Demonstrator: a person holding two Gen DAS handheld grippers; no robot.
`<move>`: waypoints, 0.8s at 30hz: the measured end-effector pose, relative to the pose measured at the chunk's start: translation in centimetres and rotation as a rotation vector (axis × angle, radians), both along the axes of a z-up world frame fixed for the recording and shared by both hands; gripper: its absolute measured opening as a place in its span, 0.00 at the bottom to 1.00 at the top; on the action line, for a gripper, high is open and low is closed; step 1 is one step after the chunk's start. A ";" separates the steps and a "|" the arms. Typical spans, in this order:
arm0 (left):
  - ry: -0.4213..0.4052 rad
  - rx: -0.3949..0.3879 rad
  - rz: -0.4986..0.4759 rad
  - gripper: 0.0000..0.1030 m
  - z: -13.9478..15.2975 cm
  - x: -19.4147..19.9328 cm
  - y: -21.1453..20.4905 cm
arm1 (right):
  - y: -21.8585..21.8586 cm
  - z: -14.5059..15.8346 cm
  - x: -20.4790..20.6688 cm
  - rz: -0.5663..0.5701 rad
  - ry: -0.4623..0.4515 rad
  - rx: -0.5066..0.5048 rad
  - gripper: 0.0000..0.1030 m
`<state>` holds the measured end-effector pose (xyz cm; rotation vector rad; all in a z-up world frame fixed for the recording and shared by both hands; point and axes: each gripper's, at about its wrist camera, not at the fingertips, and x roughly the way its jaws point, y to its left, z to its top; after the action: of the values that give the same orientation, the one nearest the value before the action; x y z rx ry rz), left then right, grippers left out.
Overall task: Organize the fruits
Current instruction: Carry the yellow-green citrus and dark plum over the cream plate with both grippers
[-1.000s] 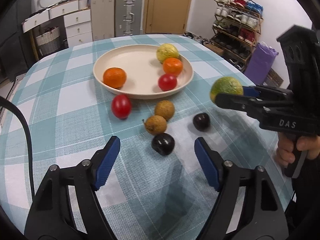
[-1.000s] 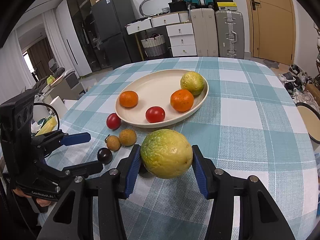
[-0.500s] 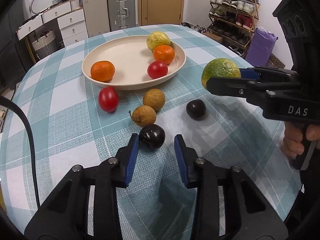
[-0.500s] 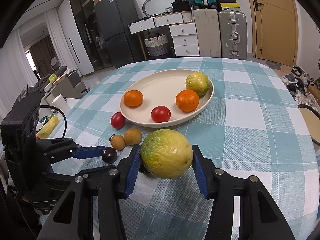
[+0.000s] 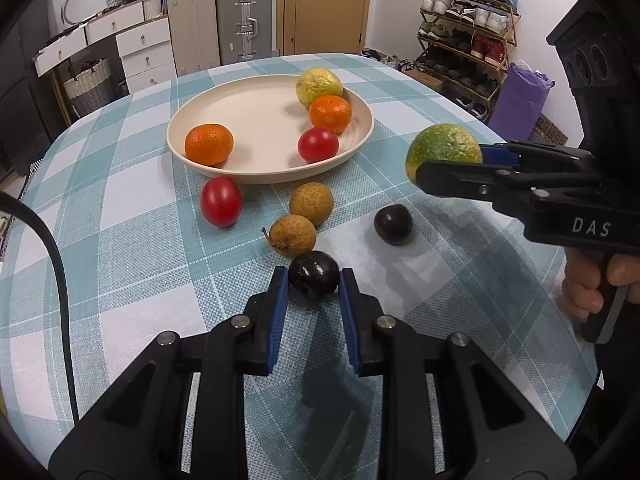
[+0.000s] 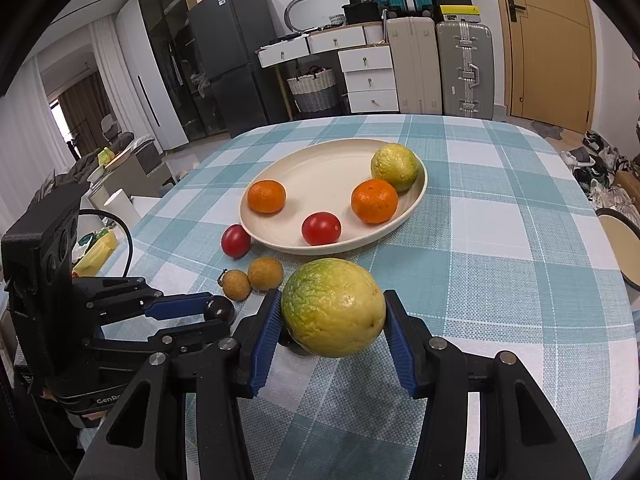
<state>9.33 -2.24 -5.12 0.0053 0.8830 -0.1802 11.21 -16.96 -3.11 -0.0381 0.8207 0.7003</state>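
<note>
Your left tongs (image 5: 313, 280) are clamped on the small, round, dark purple plum (image 5: 314, 275), which sits on the teal-checked bench (image 5: 120, 240) just beside a brown longan (image 5: 292, 235). Your right tongs (image 6: 332, 312) grip the large yellow-green passion fruit (image 6: 333, 306), held above the bench near the round cream plate (image 6: 320, 168).

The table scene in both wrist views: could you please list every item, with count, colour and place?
Plate: 1, cream, mid-table.
Mandarins: 2, orange, on plate.
Yellow-green fruit: 1, on plate's far edge.
Green-yellow fruit: 1, held above table.
Tomatoes: 2, red, one on plate, one beside it.
Longans: 2, brown, near plate.
Dark plums: 2, near-black, one free, one gripped.
Tablecloth: 1, teal-white check.
Suitcases: 2, beige and silver, by door.
Shoe rack: 1, wooden, far wall.
Left gripper: closed on plum.
Right gripper: holding green-yellow fruit.
</note>
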 end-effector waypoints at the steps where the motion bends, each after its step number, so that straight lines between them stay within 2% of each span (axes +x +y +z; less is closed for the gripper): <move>1: -0.003 -0.002 0.000 0.22 0.1 -0.1 0.0 | 0.0 0.0 0.0 0.000 -0.001 0.000 0.49; 13: -0.072 -0.017 0.032 0.22 2.3 -0.5 1.2 | 0.0 0.2 -0.1 0.001 -0.009 0.017 0.49; 24: -0.123 -0.030 0.071 0.22 4.0 0.5 2.1 | 0.5 1.5 0.3 -0.011 -0.037 0.051 0.49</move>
<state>9.87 -0.09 -1.13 -0.0425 0.7562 -0.1257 11.53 -16.49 -1.64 -0.0006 0.7665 0.7075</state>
